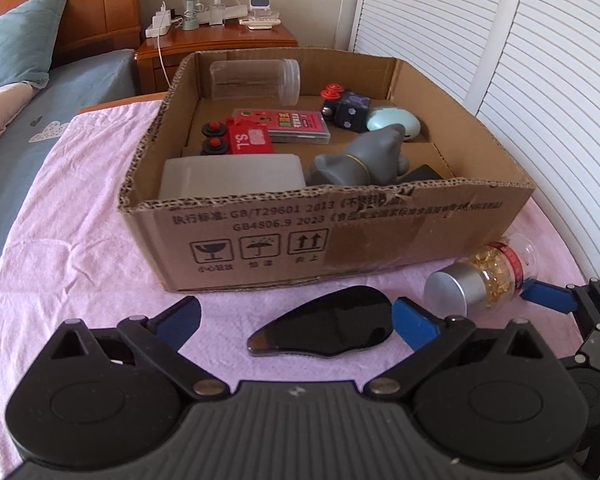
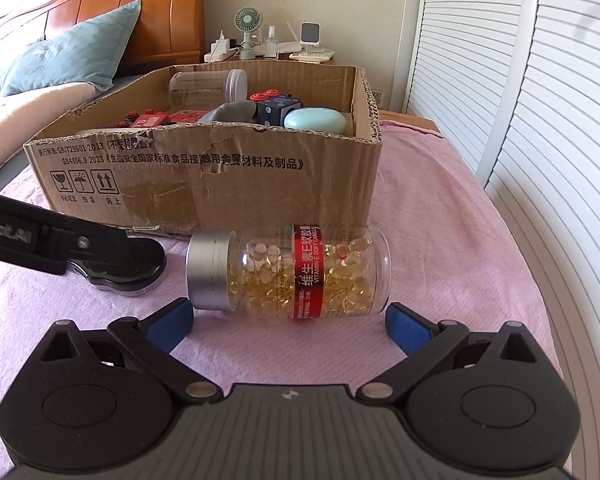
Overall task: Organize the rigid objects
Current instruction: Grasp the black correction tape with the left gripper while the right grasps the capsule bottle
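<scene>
Surface: pink cloth [image 2: 440,208], cardboard box [image 2: 220,184] behind.
Capsule bottle [image 2: 300,272]: lying down, long axis crosswise, silver cap leftward.
My right tongs [image 2: 290,322]: wide, flanking it.
My left tongs [image 1: 296,320]: wide, around black oval piece [image 1: 328,326].

Bright daylight, soft shadows — sharp focus, strong fisheye bending, dark corners.

A table [image 2: 440,208] is covered by a pink cloth [image 1: 68,216]. A cardboard box [image 1: 340,236], a pill bottle [image 2: 300,272] and a black flat thing [image 1: 328,328] are laid on it.
</scene>
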